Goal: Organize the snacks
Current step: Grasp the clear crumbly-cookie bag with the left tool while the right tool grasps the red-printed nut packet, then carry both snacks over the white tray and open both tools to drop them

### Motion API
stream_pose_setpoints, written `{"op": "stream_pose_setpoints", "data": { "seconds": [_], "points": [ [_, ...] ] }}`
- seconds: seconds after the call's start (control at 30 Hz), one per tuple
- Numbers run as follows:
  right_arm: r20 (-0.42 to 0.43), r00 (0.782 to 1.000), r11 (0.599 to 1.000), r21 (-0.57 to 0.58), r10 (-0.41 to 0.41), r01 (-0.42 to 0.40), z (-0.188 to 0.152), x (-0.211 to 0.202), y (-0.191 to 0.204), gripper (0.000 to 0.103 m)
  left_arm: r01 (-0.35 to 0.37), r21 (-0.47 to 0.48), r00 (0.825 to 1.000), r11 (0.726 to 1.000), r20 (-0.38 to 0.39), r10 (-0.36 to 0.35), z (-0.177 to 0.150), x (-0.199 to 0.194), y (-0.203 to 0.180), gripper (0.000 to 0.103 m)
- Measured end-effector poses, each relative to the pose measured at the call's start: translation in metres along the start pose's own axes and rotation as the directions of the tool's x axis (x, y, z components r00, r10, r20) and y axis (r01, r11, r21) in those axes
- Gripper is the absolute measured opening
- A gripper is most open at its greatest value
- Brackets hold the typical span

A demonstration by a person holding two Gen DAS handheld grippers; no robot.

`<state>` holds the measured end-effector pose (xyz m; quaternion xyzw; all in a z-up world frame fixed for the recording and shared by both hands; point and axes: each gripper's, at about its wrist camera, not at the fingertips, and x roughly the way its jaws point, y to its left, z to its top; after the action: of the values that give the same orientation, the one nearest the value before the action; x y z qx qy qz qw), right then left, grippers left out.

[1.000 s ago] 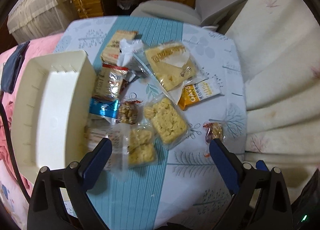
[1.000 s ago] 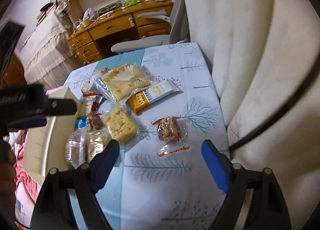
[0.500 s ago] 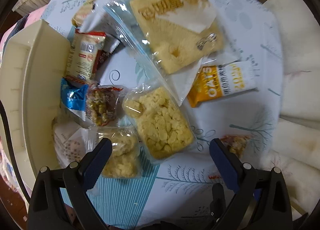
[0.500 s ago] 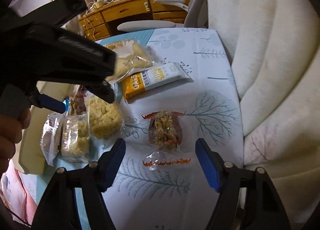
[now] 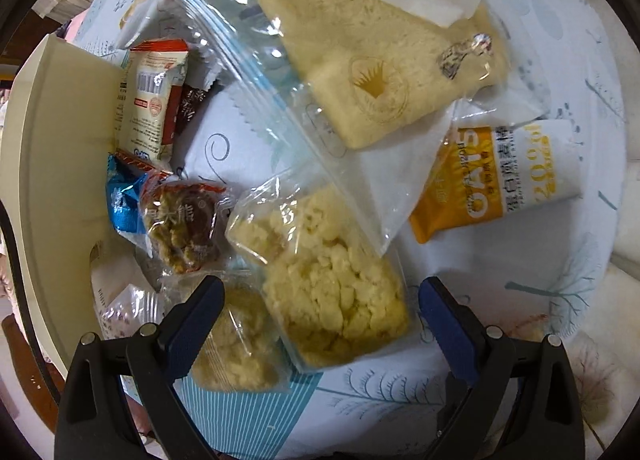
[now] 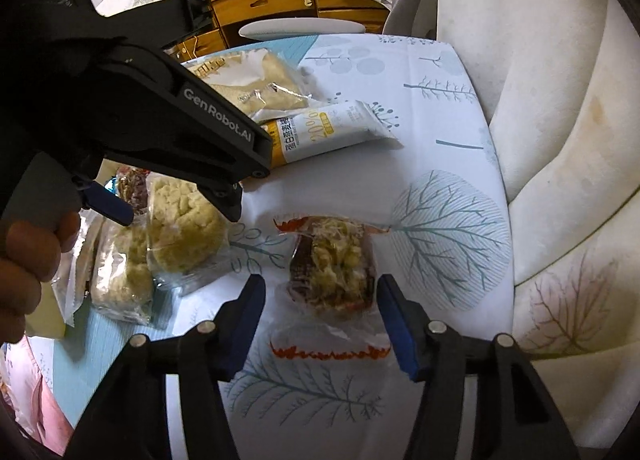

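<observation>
While closing: right gripper (image 6: 318,312), nut cluster (image 6: 334,264) between its jaws, nearer than before.
Left gripper (image 5: 318,308): apart, lowered over crisp cake (image 5: 332,292), beside bin (image 5: 60,187).

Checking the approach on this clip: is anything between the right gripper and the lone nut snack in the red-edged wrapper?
Nothing visible. The nut snack lies alone on the tablecloth, already between the fingers of the right gripper, whose jaws are closing but not yet pressing. The left gripper works off to the side.
</observation>
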<state>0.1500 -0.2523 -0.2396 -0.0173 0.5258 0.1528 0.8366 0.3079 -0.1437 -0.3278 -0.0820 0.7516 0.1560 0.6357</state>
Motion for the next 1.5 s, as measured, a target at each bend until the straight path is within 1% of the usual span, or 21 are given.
{"op": "stream_pose_setpoints", "data": {
  "seconds": [0.07, 0.13, 0.17, 0.23, 0.3, 0.37, 0.57, 0.7, 0.9, 1.0, 1.1, 1.17, 1.23, 1.27, 1.33, 1.37, 1.5],
  "points": [
    [0.002, 1.0, 1.0, -0.001, -0.007, 0.007, 0.001, 0.002, -0.001, 0.055, -0.004, -0.006, 1.0, 1.0, 0.0, 0.004, 0.003, 0.003, -0.004, 0.096],
    [0.002, 1.0, 1.0, -0.002, -0.012, 0.012, 0.002, 0.002, -0.003, 0.05, 0.007, -0.014, 1.0, 1.0, 0.006, -0.007, 0.005, 0.002, -0.006, 0.095],
    [0.002, 1.0, 1.0, -0.003, -0.015, 0.015, 0.002, 0.002, -0.003, 0.049, 0.015, -0.014, 1.0, 1.0, 0.009, -0.015, 0.005, 0.005, -0.006, 0.094],
    [0.0, 1.0, 1.0, -0.012, -0.011, 0.011, 0.001, 0.002, -0.003, 0.048, 0.041, -0.01, 0.999, 0.999, 0.016, -0.041, 0.004, 0.007, -0.004, 0.087],
    [-0.004, 1.0, 1.0, -0.028, -0.011, 0.011, 0.001, 0.001, -0.003, 0.048, 0.079, -0.008, 0.997, 0.997, 0.021, -0.079, -0.001, -0.001, 0.0, 0.067],
    [-0.011, 1.0, 1.0, -0.023, -0.005, 0.005, 0.002, 0.001, -0.005, 0.048, 0.08, -0.003, 0.996, 0.997, 0.028, -0.079, -0.004, -0.004, 0.0, 0.062],
    [-0.043, 0.999, 1.0, 0.018, 0.008, -0.007, 0.006, 0.002, -0.013, 0.048, 0.076, 0.002, 0.997, 0.997, 0.025, -0.076, -0.018, -0.011, 0.004, 0.06],
    [-0.076, 0.997, 0.998, 0.056, 0.015, -0.01, 0.002, -0.002, -0.018, 0.048, 0.087, 0.031, 0.995, 0.996, 0.036, -0.088, -0.032, -0.023, 0.009, 0.06],
    [-0.1, 0.994, 0.992, 0.125, 0.034, -0.021, -0.004, -0.019, -0.023, 0.048, 0.121, 0.083, 0.988, 0.989, 0.087, -0.128, -0.059, -0.053, 0.02, 0.06],
    [-0.102, 0.994, 0.986, 0.163, 0.041, -0.024, -0.006, -0.033, -0.022, 0.048, 0.133, 0.109, 0.98, 0.985, 0.133, -0.147, -0.07, -0.078, 0.032, 0.06],
    [-0.098, 0.993, 0.979, 0.198, 0.057, -0.037, -0.004, -0.044, -0.02, 0.048, 0.15, 0.127, 0.965, 0.98, 0.199, -0.173, -0.082, -0.102, 0.048, 0.06],
    [-0.094, 0.993, 0.977, 0.21, 0.065, -0.044, -0.004, -0.052, -0.014, 0.048, 0.154, 0.136, 0.954, 0.979, 0.237, -0.183, -0.097, -0.12, 0.068, 0.06],
    [-0.088, 0.994, 0.977, 0.21, 0.063, -0.043, -0.003, -0.059, -0.006, 0.048, 0.159, 0.147, 0.941, 0.976, 0.276, -0.195, -0.105, -0.138, 0.085, 0.06],
    [-0.083, 0.995, 0.977, 0.209, 0.062, -0.044, -0.001, -0.061, -0.003, 0.048, 0.157, 0.156, 0.932, 0.975, 0.303, -0.198, -0.112, -0.15, 0.091, 0.06],
    [-0.066, 0.996, 0.978, 0.201, 0.059, -0.044, 0.001, -0.069, 0.009, 0.048, 0.155, 0.175, 0.914, 0.972, 0.348, -0.208, -0.117, -0.163, 0.109, 0.06],
    [-0.059, 0.997, 0.979, 0.197, 0.059, -0.046, 0.003, -0.071, 0.012, 0.048, 0.157, 0.185, 0.905, 0.97, 0.367, -0.216, -0.128, -0.175, 0.115, 0.06],
    [-0.032, 0.998, 0.983, 0.181, 0.047, -0.041, 0.007, -0.086, 0.042, 0.048, 0.162, 0.219, 0.864, 0.962, 0.441, -0.245, -0.143, -0.195, 0.148, 0.06]
  ]
}}
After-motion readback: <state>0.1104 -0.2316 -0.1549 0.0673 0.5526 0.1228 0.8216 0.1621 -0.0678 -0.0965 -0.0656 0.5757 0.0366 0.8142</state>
